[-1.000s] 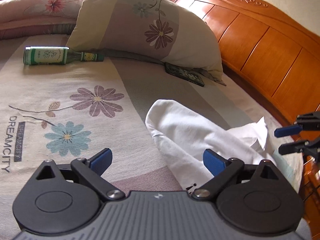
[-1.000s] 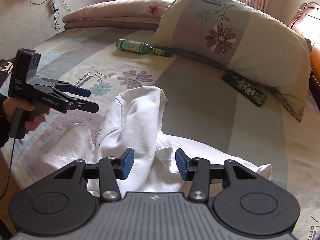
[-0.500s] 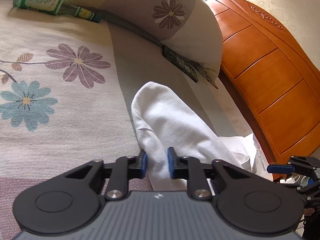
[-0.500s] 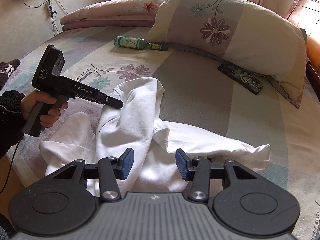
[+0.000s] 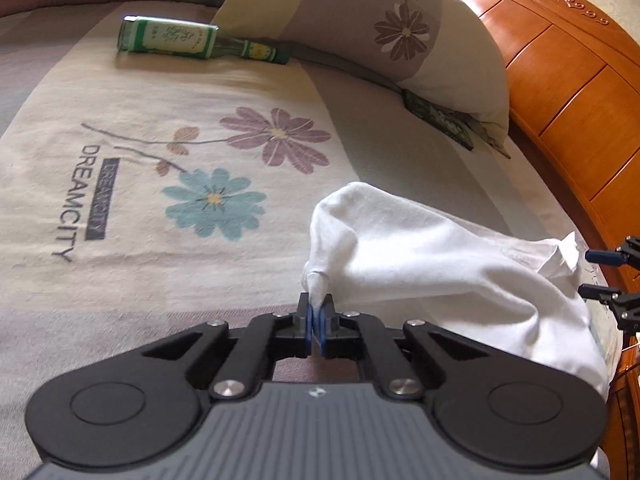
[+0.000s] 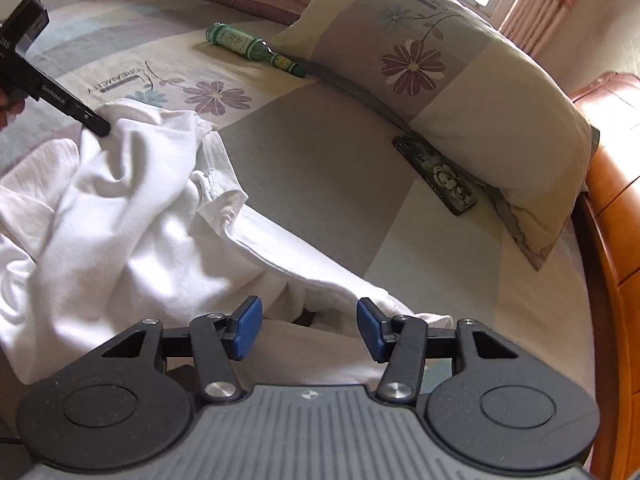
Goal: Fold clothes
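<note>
Left gripper low in the centre of its own view, blue pads pressed together on a pinched tip of the white garment. Same gripper seen from the right wrist view at the upper left, nose buried in a raised fold of that white garment, with part of a hand at the left edge. Right gripper at the bottom centre of its view, jaws opening, blue pads spread apart over a sleeve-like strip of the cloth, not pressing on it. From the left wrist view, right gripper's blue tips poking in at the right edge, just beside the garment's far end. Garment crumpled across the floral bedsheet, heaped at lower left of the right wrist view and trailing toward bottom centre. Green glass bottle lying on its side in the upper left of the left view, neck toward the big flowered pillow. Dark patterned phone flat on the sheet, tucked at the pillow's lower edge, right of centre. Orange wooden headboard filling the upper right.
</note>
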A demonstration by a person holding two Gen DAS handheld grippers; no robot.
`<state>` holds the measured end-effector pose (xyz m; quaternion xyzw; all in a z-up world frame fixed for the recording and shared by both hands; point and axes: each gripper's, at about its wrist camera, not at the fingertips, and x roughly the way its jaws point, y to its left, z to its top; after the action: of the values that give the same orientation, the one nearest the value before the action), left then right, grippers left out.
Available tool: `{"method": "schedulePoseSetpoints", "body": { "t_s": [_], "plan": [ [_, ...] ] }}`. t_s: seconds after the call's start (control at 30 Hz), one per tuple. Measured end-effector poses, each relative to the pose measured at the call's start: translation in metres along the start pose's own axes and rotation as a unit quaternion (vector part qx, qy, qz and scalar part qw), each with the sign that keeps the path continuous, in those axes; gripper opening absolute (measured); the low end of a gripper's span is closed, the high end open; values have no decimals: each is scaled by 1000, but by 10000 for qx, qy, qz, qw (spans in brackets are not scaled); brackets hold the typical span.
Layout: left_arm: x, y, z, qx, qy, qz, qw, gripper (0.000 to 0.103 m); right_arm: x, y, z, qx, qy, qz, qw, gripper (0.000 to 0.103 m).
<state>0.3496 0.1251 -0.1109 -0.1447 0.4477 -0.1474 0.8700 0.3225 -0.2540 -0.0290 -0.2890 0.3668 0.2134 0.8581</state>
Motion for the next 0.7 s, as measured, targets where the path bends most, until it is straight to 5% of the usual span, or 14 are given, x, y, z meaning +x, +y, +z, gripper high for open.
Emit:
{"method": "schedulePoseSetpoints", "body": {
  "t_s": [0.17,0.27,0.4,0.5,0.53,0.57,0.7],
  "plan": [
    [-6,1,2,58,-89,-127,9999,10,23,4,10,-850,29,-188,9962,58],
    [1,2,13,8,-193,-255,9995,38,37,6,14,-1191,112,-172,9927,57],
    [17,5,27,-56,-152,-513,9985,44,42,9,17,-1369,112,31,9905,36],
    [33,7,31,-124,33,-599,9981,36,42,7,17,-1305,88,227,9911,20],
    [35,7,32,-135,12,-656,9978,26,42,5,17,-1245,84,301,9917,12],
    [34,6,34,-135,-36,-675,9976,2,43,1,17,-1167,83,368,9925,12],
    [26,-1,47,71,-259,-564,9980,1,48,-21,22,-730,87,323,9968,7]
  ]
}}
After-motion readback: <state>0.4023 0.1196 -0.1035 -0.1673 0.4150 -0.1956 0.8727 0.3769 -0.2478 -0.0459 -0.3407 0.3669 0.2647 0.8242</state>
